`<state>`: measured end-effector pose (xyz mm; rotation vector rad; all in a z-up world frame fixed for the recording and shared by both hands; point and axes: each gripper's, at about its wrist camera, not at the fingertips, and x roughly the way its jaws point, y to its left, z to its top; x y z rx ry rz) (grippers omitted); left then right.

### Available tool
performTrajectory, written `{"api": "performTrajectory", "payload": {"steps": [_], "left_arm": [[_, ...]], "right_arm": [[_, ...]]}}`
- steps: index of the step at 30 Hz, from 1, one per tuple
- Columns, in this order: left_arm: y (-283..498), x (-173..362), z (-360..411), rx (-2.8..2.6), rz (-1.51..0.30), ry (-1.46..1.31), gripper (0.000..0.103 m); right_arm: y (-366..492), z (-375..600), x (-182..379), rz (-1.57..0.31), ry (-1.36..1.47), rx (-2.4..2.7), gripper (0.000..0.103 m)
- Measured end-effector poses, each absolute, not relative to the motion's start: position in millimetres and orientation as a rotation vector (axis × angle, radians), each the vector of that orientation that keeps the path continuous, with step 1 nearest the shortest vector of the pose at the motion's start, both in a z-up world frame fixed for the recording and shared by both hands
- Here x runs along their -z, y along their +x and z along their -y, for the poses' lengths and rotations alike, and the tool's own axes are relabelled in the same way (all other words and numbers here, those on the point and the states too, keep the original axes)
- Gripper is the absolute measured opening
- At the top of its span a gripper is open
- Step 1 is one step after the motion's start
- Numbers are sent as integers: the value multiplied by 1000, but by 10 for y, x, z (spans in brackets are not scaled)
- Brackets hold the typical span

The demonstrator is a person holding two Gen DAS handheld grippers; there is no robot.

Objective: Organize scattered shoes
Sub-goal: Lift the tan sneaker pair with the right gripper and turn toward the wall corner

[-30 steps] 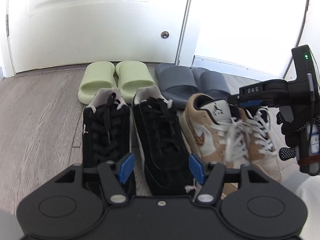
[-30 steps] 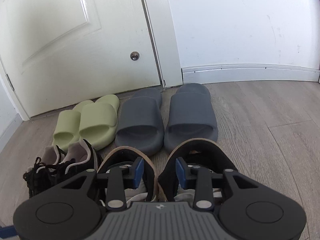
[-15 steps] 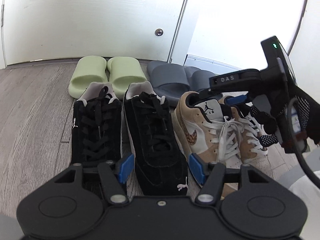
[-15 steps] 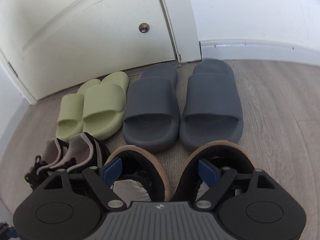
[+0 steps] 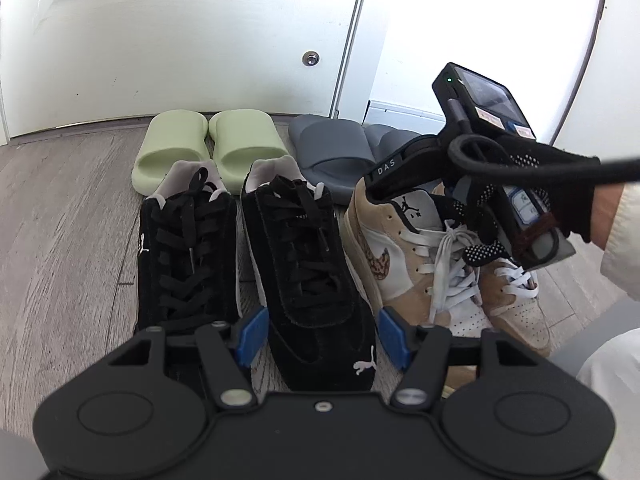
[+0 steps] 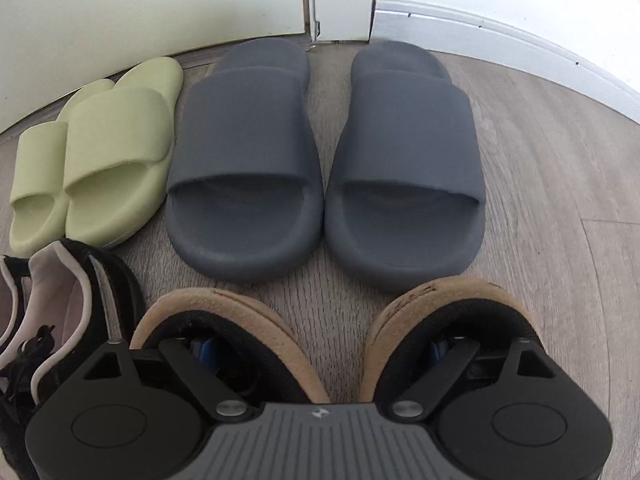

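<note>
Wood floor point(image 6: 540, 168) by door: 4 pairs in 2 rows. Right gripper point(image 6: 320, 354) spread, 1 finger inside each tan sneaker point(image 5: 400, 256) collar, nothing pinched. Left gripper point(image 5: 322, 338) half-spread over black sneaker point(image 5: 316, 280), empty. Advice: lift fingers straight out, avoiding collars.

Grey wood-plank floor point(image 6: 560, 168), green slides point(image 5: 208, 148), grey slides point(image 6: 320, 160), black sneakers point(image 5: 248, 264), tan sneakers point(image 5: 404, 256)
</note>
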<state>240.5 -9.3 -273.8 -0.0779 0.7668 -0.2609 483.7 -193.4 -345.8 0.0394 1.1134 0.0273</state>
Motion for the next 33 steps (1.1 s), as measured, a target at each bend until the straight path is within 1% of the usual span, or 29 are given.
{"api": "performTrajectory", "payload": {"steps": [1, 2, 4, 5, 8, 11, 16, 21, 27, 30, 33], "left_arm": [[2406, 2731, 88, 262, -765, -84, 62], [2403, 2724, 85, 264, -764, -89, 62], [2389, 2707, 83, 269, -757, -93, 62], [2382, 2701, 86, 267, -754, -90, 62], [2368, 2686, 96, 256, -745, -80, 62], [2344, 2660, 87, 246, -732, -83, 62], [2262, 2583, 65, 236, -692, -91, 62], [2113, 2393, 70, 250, -631, -108, 62], [2039, 2048, 167, 208, -584, -141, 62], [1942, 1776, 204, 216, -569, -183, 62], [1772, 1439, 275, 221, -508, -145, 62]], "right_arm": [[4801, 1935, 3445, -1090, 39, -26, 77], [4762, 1941, 3430, -1065, 39, -26, 65], [4658, 1963, 3404, -1008, 55, -14, 52], [4618, 1969, 3400, -988, 59, -9, 50], [4477, 1998, 3388, -916, 76, -5, 46], [4270, 2029, 3319, -805, 86, -10, 45], [3645, 2114, 3048, -522, 107, -36, 45], [2937, 2182, 2766, -264, 115, 19, 43], [2509, 2349, 2393, -138, 146, 90, 42], [2349, 2410, 2130, -93, 136, 97, 42], [2123, 2481, 1819, -33, 125, 117, 42]]}}
